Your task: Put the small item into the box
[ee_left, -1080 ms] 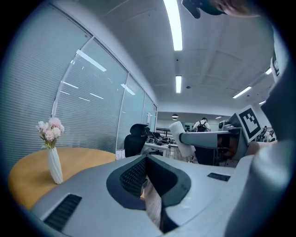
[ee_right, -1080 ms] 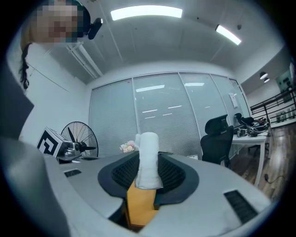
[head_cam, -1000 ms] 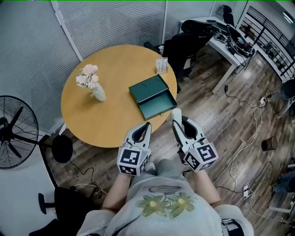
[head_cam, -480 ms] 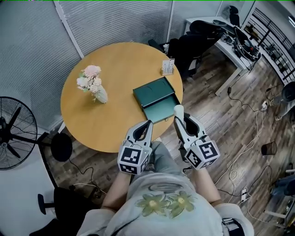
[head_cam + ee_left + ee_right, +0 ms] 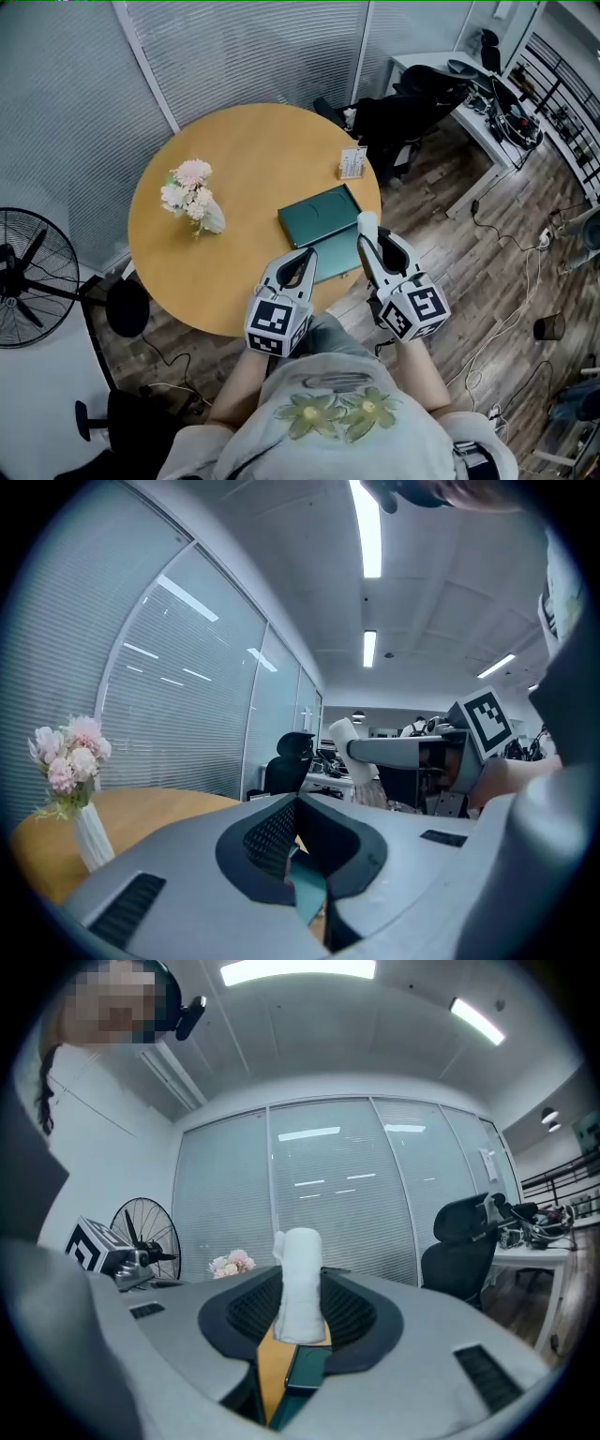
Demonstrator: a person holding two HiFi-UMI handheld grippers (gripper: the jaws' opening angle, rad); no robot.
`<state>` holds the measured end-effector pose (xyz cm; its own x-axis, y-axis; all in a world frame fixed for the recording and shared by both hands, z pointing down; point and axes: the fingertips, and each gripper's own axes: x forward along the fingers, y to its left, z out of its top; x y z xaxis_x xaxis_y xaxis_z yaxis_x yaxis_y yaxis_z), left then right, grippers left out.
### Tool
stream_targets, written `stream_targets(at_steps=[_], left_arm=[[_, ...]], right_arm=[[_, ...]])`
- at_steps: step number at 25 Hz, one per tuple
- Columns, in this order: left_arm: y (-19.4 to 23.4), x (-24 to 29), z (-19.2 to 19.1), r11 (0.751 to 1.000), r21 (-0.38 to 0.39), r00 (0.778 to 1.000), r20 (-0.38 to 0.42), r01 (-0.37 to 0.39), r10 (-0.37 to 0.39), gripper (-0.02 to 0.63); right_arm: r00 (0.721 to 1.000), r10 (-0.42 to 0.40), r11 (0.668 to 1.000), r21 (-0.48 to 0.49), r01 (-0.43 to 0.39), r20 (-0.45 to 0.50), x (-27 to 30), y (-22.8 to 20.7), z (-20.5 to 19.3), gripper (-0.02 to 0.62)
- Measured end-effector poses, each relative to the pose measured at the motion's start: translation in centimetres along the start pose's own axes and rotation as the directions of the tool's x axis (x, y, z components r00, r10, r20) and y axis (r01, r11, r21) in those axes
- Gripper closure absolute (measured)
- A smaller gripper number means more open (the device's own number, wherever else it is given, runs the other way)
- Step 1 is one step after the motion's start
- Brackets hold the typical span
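Observation:
A dark green box (image 5: 319, 215) lies open on the round wooden table (image 5: 244, 150), its tray end toward me and partly hidden behind the grippers. My right gripper (image 5: 370, 240) is shut on a small white roll (image 5: 367, 225), which stands upright between its pads (image 5: 300, 1283) over the box's near end. A strip of the box (image 5: 305, 1368) shows below the roll. My left gripper (image 5: 305, 255) hovers beside it at the table's near edge, jaws together and empty (image 5: 298, 803). The roll (image 5: 343, 735) shows to its right.
A vase of pink flowers (image 5: 195, 199) stands at the table's left and a small card stand (image 5: 352, 162) at its far right. A floor fan (image 5: 28, 281) is at the left; black office chairs (image 5: 403, 103) and desks stand beyond the table. Cables lie on the wooden floor.
Both grippers have moved forward from over the floor to the table's near edge. The white roll now hangs over the box's near end, still gripped.

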<state>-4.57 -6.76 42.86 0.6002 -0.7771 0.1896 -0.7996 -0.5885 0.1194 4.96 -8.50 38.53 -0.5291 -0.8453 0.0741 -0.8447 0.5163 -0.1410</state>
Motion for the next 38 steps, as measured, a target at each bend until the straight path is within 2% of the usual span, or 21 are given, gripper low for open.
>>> stream_targets(at_steps=[11,24,38], left_arm=[[2.4,4.0,0.3,1.000,0.002,1.000,-0.026,-0.011,0.011,0.606],[3.6,6.1,-1.4,1.000,-0.019,0.997,-0.072,-0.012,0.011,0.606],[5.3,6.7,-1.3,0.999,-0.024,0.996,-0.086,-0.037,0.035,0.606]], right_arm=[[1.000,0.013,1.000,0.000,-0.013,-0.001,4.3,-3.5,0.7,0.462],[0.998,0.020,1.000,0.008,-0.020,-0.068,6.0,-5.1,-2.2,0.462],[0.983,0.032,0.999,-0.024,-0.037,-0.182,7.1,-5.4,-5.7,0.462]])
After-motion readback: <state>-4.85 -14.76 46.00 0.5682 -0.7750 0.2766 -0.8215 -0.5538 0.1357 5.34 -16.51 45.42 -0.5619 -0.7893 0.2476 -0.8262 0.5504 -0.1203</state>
